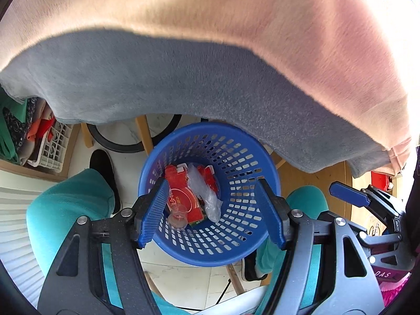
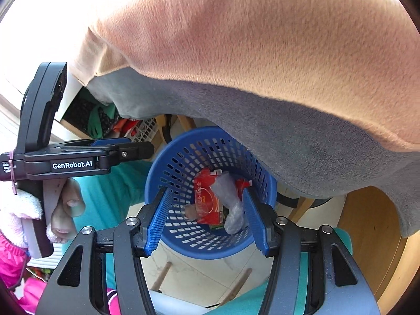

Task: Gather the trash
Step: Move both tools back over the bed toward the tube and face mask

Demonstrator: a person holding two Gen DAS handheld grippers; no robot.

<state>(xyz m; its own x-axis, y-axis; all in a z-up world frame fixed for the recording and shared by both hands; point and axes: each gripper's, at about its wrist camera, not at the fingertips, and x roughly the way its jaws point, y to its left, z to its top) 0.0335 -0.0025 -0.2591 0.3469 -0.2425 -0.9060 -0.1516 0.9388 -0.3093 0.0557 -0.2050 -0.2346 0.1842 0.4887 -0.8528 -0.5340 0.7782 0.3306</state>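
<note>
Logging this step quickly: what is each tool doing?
Left tool: open, holding nothing, above the blue basket.
Right tool: open, holding nothing.

Overall level: bright daylight in both wrist views; colours vivid.
Light source: upper right in the left wrist view, upper left in the right wrist view, where the frame burns out to plain white.
Glare: the pink-beige cloth (image 1: 288, 26) is washed pale along its sunlit top; fine nap still legible.
Shadow: the grey cloth underside (image 1: 157, 84) lies in even shade, with a hard curved shadow edge across the fabric.
Basket interior: the blue basket (image 1: 236, 162) is evenly lit; its contents are readable.
Focus: centre sharp; the clear plastic wrap (image 2: 231, 204) is slightly smeared.
Distortion: strong fisheye bowing; black vignette at the corners.
</note>
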